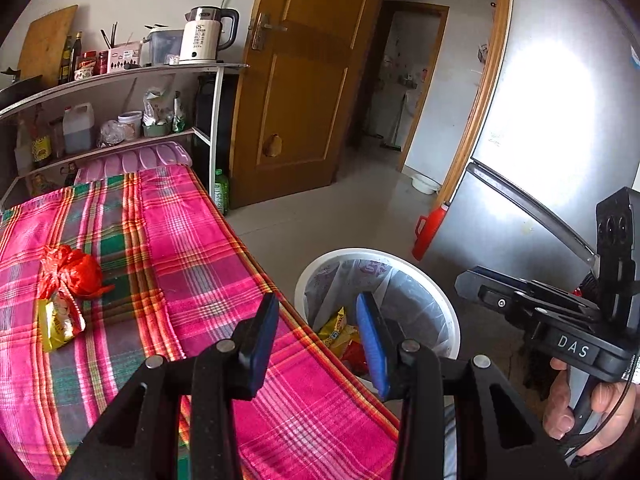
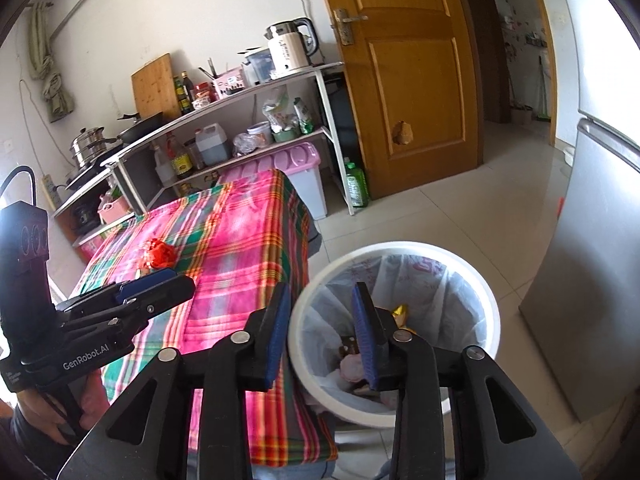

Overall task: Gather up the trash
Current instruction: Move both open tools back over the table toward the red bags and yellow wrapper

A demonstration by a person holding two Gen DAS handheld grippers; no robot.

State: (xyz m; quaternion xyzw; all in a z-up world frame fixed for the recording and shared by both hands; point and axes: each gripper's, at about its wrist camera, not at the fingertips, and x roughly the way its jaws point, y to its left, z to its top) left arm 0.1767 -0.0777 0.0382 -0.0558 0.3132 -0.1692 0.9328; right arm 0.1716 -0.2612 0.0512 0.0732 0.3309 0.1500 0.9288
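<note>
A red crumpled plastic bag (image 1: 74,270) and a yellow snack wrapper (image 1: 60,322) lie on the pink plaid tablecloth (image 1: 208,248). The red bag also shows in the right wrist view (image 2: 160,254). A white trash bin (image 1: 448,304) with a clear liner stands on the floor beside the table and holds yellow and red wrappers (image 1: 342,338). My left gripper (image 1: 318,340) is open and empty over the table edge. My right gripper (image 2: 322,332) is open and empty above the bin's rim (image 2: 486,300). Each gripper appears in the other's view: the right (image 1: 560,320), the left (image 2: 132,300).
A silver fridge (image 1: 540,140) stands right of the bin. A red dustpan (image 1: 430,232) leans by it. A wooden door (image 1: 304,80) stands open behind. A shelf (image 1: 120,80) with a kettle, bottles and jars runs behind the table. A green bottle (image 2: 356,184) stands on the floor.
</note>
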